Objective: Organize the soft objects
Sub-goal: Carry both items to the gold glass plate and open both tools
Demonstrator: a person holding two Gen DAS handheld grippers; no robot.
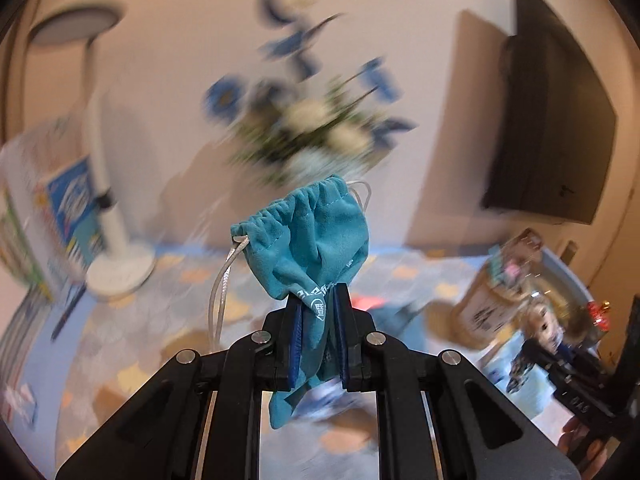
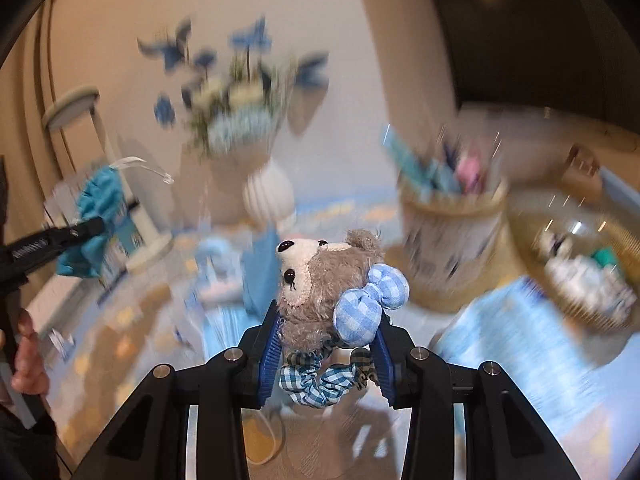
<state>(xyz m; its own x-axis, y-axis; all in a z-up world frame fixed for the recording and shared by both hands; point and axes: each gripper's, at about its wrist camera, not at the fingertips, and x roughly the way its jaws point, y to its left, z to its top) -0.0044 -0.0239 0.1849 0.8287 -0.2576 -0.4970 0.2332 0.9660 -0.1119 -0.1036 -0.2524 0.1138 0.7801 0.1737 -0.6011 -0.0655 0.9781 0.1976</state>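
My left claw [image 1: 316,312] is clamped on the pouch [image 1: 310,240], a teal drawstring bag. The pads pinch its lower part, so the gathered mouth stands above the fingertips and a loose corner hangs below between the fingers. One white cord [image 1: 220,288] loops down on the left. I judge the grip sits low so the soft cloth cannot slide out during carriage.

My right claw [image 2: 326,334] is clamped on the bear [image 2: 320,276], a grey plush with a cream muzzle. The blue pads [image 2: 270,354] squeeze its body; the head and the checked bow [image 2: 370,300] stand clear above the fingertips, and a checked frill bulges below. A body grip holds the bulk; the head would compress and slip.

Both items are held in the air above the table [image 2: 132,320], which carries a patterned cloth. Taking the vase [image 2: 268,192] of flowers as landmark: the pouch shows to its left in the right view, near the lamp [image 1: 116,216]; a round basket [image 2: 452,240] of blurred items stands to its right, and a second basket further right.

The background is motion-blurred, so both claws appear to be in transit. No destination can be confirmed; the basket seems a likely one.
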